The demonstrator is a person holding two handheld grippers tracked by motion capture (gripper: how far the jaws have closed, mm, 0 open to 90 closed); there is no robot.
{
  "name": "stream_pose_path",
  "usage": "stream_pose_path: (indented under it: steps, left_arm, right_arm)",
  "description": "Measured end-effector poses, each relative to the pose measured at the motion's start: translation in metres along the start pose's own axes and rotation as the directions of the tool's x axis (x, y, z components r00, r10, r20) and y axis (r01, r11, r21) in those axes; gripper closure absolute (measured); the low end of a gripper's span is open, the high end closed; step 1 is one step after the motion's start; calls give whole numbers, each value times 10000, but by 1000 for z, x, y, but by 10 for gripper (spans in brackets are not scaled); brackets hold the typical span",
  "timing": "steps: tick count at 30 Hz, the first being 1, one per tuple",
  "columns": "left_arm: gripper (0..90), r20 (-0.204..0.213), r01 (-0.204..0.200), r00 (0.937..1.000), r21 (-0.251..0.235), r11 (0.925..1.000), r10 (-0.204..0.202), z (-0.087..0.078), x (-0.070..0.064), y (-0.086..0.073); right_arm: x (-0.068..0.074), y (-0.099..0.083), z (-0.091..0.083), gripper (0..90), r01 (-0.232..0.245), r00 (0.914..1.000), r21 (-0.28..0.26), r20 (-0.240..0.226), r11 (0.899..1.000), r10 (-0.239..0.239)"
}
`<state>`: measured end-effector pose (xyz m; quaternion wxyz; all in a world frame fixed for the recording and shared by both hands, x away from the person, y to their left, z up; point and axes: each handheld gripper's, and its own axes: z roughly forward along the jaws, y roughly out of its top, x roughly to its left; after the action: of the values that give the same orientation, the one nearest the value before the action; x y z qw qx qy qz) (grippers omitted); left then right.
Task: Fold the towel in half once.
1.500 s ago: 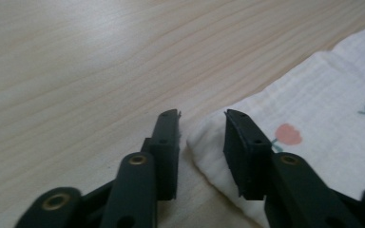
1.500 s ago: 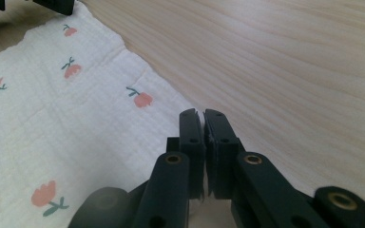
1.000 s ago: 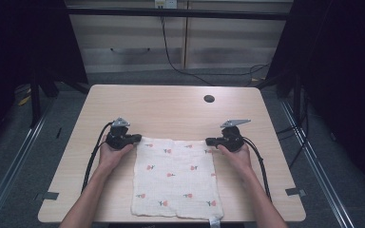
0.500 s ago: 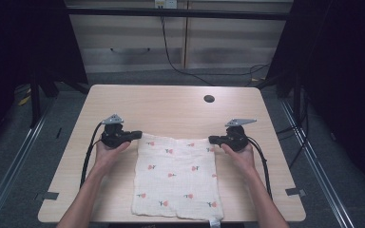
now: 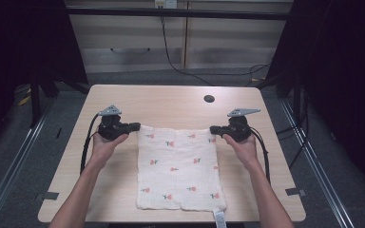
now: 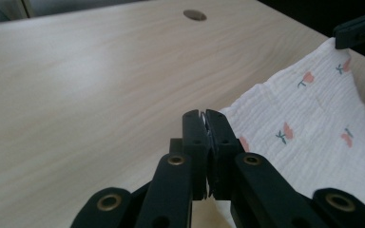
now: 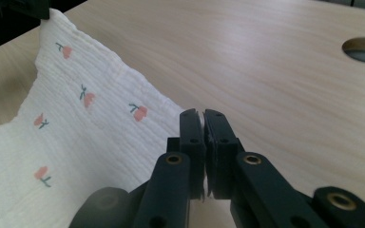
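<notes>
The cloth lies spread on the surface, its near edge at the surface's front rim and its two far corners pinched in my claws; if I pull unevenly, a thin corner could slip out. My left claw and right claw, both clenched on the cloth, point inward, my forearms reaching from the near edge.

Lab-like recording booth: black curtains, wooden table, trailing cables.
</notes>
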<state>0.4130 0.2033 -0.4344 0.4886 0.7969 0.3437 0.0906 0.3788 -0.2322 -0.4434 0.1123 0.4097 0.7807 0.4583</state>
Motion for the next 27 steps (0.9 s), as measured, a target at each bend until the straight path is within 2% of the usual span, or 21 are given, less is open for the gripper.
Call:
stream_pose_path:
  steps: [3, 4, 8, 12, 18, 20, 21, 25, 27]
  left_arm:
    - [882, -51, -53, 10000, -122, 9999, 53, -4, 0, 7]
    - [882, -57, 25, 10000, -186, 9998, -26, -5, 0, 10]
    - [882, -176, 180, 9997, -204, 9996, -184, -2, 3, 16]
    - [882, -210, 240, 9995, -353, 9991, -247, -4, 6, 23]
    - [882, 245, 214, 9995, -1163, 9930, -187, -18, 0, 40]
    - [882, 172, 82, 9998, -1085, 9941, -64, -20, -3, 39]
    - [882, 183, 74, 9998, -1063, 9943, -55, -20, -3, 36]
    - [882, 264, 87, 9996, -872, 9961, -64, -19, -6, 19]
    - [882, 310, -42, 9995, -808, 9967, 68, -21, -12, 9]
  right_arm:
    - [-1, 8, -4, 875, 33, 10000, -99, 88, 9999, -32]
    - [-3, 15, -6, 875, -54, 9999, -249, 136, 9997, 58]
    - [-5, 22, -6, 875, -122, 9997, -358, 186, 9993, 129]
    - [-6, 30, -8, 875, -52, 9998, -464, 211, 9989, 62]
    - [-5, 43, -20, 876, 50, 9995, -811, 322, 9967, -24]
    - [-3, 42, -24, 875, 27, 9997, -915, 255, 9958, -4]
    - [0, 36, -24, 875, 195, 9996, -768, 215, 9969, -179]
    - [5, 20, -22, 875, 257, 9997, -566, 52, 9981, -255]
    - [8, 8, -26, 875, 242, 9997, -429, -45, 9988, -244]
